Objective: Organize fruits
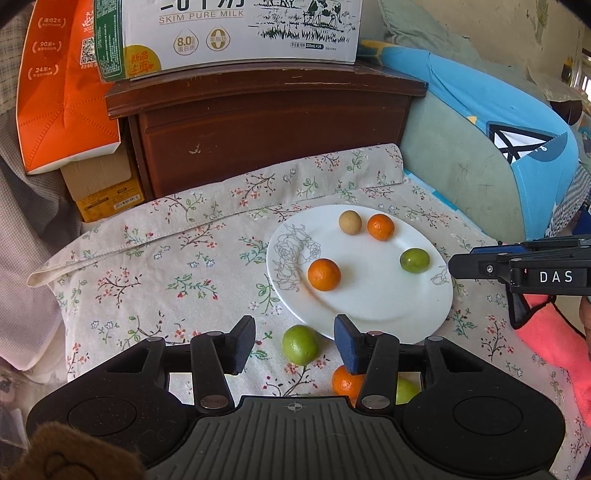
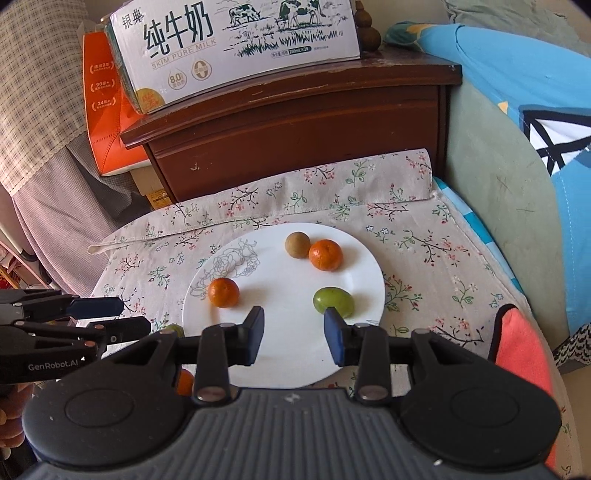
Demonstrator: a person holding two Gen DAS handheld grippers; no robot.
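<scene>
Hovering with jaws parted and empty, left gripper [image 1: 294,343] brackets a green fruit [image 1: 300,344] on the floral cloth [image 1: 166,280], touching the plate's [image 1: 388,310] near edge. Right gripper [image 2: 294,335], parted and empty, above the plate's near rim. Plate carries two oranges, a green and a tan fruit.

Left wrist view: the left claw [image 1: 294,345] covers most of an orange [image 1: 345,382] and a green fruit [image 1: 406,391] lying off the plate. The milk carton [image 1: 236,33] is cut off at the top edge.
</scene>
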